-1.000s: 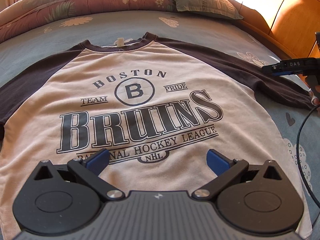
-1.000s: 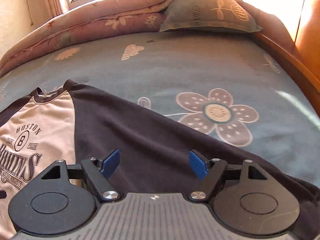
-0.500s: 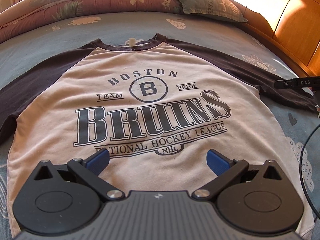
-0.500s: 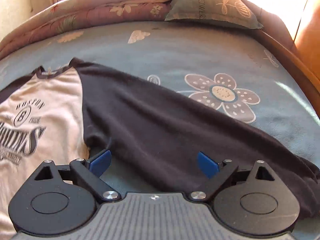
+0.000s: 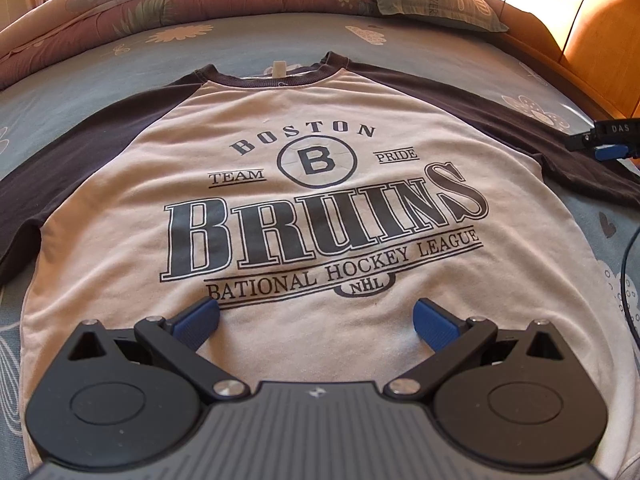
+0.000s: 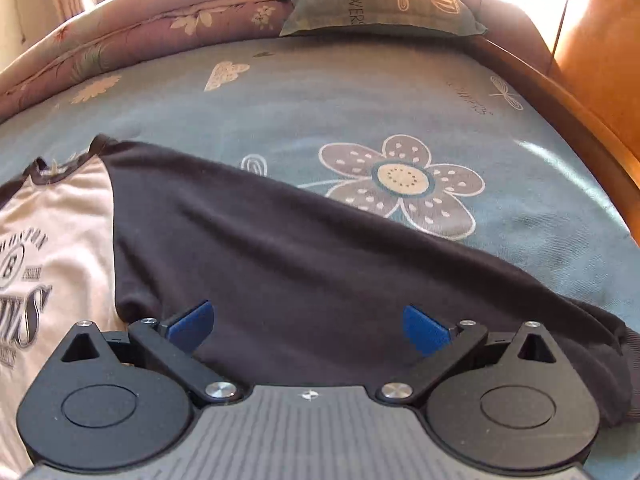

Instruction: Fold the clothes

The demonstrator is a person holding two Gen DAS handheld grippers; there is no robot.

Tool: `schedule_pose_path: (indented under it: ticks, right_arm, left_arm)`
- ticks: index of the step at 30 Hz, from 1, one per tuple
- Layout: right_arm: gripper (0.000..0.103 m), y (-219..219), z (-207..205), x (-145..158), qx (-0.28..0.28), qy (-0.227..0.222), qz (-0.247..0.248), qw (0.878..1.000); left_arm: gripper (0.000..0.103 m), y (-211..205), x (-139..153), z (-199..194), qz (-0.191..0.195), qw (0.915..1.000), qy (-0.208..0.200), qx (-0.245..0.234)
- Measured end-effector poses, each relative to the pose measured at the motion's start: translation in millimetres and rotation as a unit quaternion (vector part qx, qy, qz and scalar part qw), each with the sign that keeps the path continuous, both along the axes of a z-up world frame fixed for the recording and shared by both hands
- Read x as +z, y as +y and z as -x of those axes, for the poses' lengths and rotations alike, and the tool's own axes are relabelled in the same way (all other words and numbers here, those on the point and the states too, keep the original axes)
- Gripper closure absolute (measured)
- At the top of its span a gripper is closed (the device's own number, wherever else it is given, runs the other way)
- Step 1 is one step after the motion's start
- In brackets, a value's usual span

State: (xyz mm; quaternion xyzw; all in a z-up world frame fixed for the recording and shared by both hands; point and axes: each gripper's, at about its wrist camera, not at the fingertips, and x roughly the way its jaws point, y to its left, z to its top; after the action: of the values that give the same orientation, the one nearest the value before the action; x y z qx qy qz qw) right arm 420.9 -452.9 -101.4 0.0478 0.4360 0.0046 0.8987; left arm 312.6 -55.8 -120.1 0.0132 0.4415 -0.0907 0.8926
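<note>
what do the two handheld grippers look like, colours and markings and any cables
Both the left gripper and the right gripper have blue finger pads on black linkage arms with silver pivot screws, round black housings and a ribbed grey body. A dark cable runs alongside.

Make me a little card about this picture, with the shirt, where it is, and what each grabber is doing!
shirt: cream shirt with dark sleeves, lying flat, print up
place: blue flowered bed sheet
left gripper: open, over the shirt's lower front, holding nothing
right gripper: open, over the dark sleeve, holding nothing
behind: pillow and pink quilt
folded yet: no
</note>
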Motion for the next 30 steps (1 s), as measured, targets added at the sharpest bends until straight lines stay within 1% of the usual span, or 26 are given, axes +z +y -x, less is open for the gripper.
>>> schedule_pose_path:
  ticks: [3,4,6,7,9,11,14,16,19,20,21,22,25,27,28,30]
  right_arm:
    - [0.000,15,-35,-19,-0.034,0.034,-0.016,0.999]
    - [0.000,24,-46,-28,-0.040,0.034,0.012,0.999]
    - [0.000,32,-62,-36,-0.046,0.008,0.051,0.998]
    - [0.000,28,-72,-37,-0.056,0.003,0.046,0.997]
    - [0.000,14,-91,-36,-0.074,0.007,0.039,0.996]
    - [0.000,3,-106,-34,-0.081,0.025,0.031,0.996]
    - [0.000,-3,-108,-25,-0.082,0.045,0.013,0.996]
    - [0.000,6,-97,-16,-0.065,0.044,-0.007,0.997]
    - [0.000,32,-83,-10,-0.018,0.056,-0.042,0.997]
    - [0.000,45,-82,-14,0.000,0.064,-0.040,0.997]
    - [0.000,60,-83,-20,0.016,0.074,-0.028,0.997]
    - [0.000,74,-86,-26,0.027,0.075,-0.003,0.997]
    - [0.000,89,-102,-35,0.024,0.040,0.042,0.998]
    - [0.000,86,-118,-34,0.015,0.038,0.040,0.998]
    - [0.000,81,-125,-31,0.013,0.042,0.028,0.999]
    - [0.000,71,-117,-19,0.017,0.041,0.008,0.999]
  left_arm:
    - [0.001,0,0,0,-0.001,1.0000,0.000,-0.004]
    - [0.001,1,0,0,0.001,1.0000,0.000,-0.004]
    - [0.001,5,0,-1,0.010,0.9999,0.000,-0.005]
    - [0.001,6,0,-2,0.016,0.9999,-0.001,-0.004]
    - [0.001,9,0,-2,0.024,0.9997,-0.002,-0.003]
    - [0.001,9,0,-2,0.027,0.9996,-0.004,-0.003]
    - [0.001,9,-1,0,0.023,0.9997,-0.007,-0.008]
    - [0.001,9,-1,0,0.025,0.9996,-0.008,-0.010]
    - [0.001,11,0,0,0.032,0.9994,-0.007,-0.008]
    - [0.001,12,0,0,0.034,0.9994,-0.007,-0.007]
    - [0.001,12,0,-1,0.034,0.9994,-0.007,-0.008]
    - [0.001,12,0,-1,0.034,0.9994,-0.007,-0.009]
    - [0.001,13,0,-1,0.033,0.9994,-0.006,-0.012]
    - [0.001,13,0,-1,0.034,0.9993,-0.006,-0.013]
    - [0.001,13,0,-1,0.034,0.9993,-0.006,-0.013]
    - [0.001,15,0,0,0.037,0.9992,-0.007,-0.013]
